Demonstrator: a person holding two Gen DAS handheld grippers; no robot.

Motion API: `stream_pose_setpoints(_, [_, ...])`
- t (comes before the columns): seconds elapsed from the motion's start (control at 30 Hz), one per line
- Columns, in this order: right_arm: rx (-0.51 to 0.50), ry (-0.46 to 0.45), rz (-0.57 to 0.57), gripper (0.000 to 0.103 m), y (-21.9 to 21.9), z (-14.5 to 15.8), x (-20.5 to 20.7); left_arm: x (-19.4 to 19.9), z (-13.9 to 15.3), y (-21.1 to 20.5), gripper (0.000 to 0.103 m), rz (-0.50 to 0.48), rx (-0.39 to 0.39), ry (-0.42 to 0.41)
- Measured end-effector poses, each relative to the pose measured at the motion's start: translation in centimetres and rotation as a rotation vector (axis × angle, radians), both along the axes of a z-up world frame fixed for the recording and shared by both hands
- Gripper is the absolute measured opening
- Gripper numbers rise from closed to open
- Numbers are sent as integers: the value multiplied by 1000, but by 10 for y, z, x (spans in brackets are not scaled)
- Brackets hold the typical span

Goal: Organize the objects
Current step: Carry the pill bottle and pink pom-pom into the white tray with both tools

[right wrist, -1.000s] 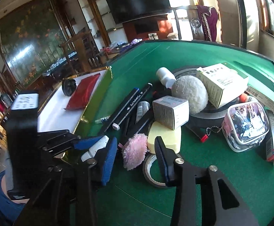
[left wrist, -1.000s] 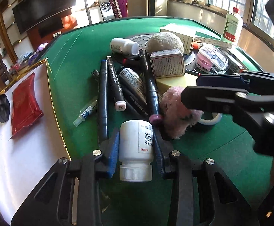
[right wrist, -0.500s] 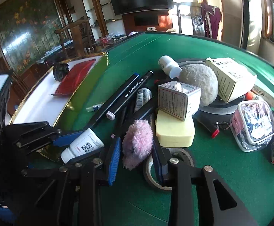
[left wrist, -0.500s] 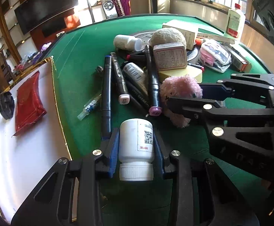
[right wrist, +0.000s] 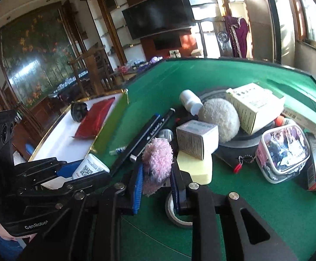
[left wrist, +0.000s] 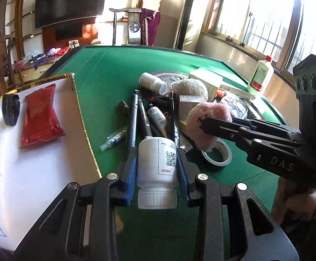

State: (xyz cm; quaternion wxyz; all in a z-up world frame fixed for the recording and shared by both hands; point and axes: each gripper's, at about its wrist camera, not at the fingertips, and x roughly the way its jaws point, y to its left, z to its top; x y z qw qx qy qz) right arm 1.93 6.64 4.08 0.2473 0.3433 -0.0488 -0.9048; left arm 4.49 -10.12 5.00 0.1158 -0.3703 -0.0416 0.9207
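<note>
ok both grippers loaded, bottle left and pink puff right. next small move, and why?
Probably carry the left gripper leftward over the white tray and set the white bottle down there. The bottle is clamped between its pads, the tray lies just beside it and so far holds only a red pouch and a black roll. The right gripper holds the pink puff, lifted.

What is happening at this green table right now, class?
A person is sorting clutter with two handheld grippers. The left gripper is shut on a white pill bottle, cap toward the camera. The right gripper is shut on a pink fluffy ball, lifted above a tape roll. Markers, boxes and a pouch are piled on the table; a white tray holds a red packet.
</note>
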Motion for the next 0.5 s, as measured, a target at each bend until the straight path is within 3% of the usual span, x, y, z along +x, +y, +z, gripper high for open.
stream_pose_setpoints(0.33, [-72,-2,46,22,-14,12,2,24,24,-66,33,113,78,73])
stream_pose_setpoints(0.5, [-76,-17,74,22,-37,17,-1,25,24,-110,33,186,91,63])
